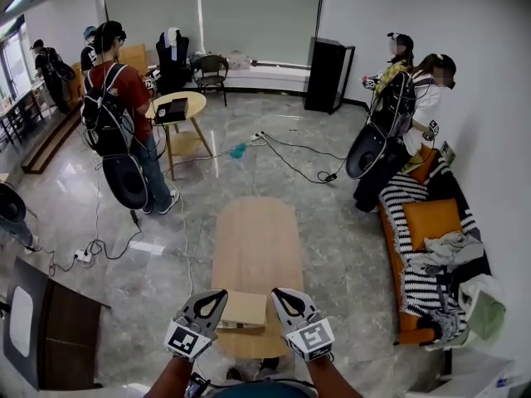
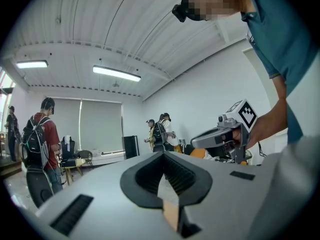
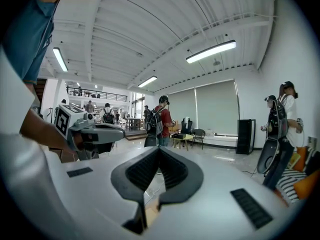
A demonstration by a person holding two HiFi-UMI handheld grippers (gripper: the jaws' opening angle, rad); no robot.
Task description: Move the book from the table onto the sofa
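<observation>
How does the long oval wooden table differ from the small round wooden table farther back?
The long oval wooden table stretches close in front; the small round wooden table stands farther off, beside a person in a red shirt. The long one bears a tan book; the round one a dark boxy object. Both are light wood.

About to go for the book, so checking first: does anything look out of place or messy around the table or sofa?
The book lies flat at the near end of the table, nothing odd. The sofa is cluttered: crumpled clothes and a striped throw cover much of its seat. Cables trail across the floor beyond.
</observation>
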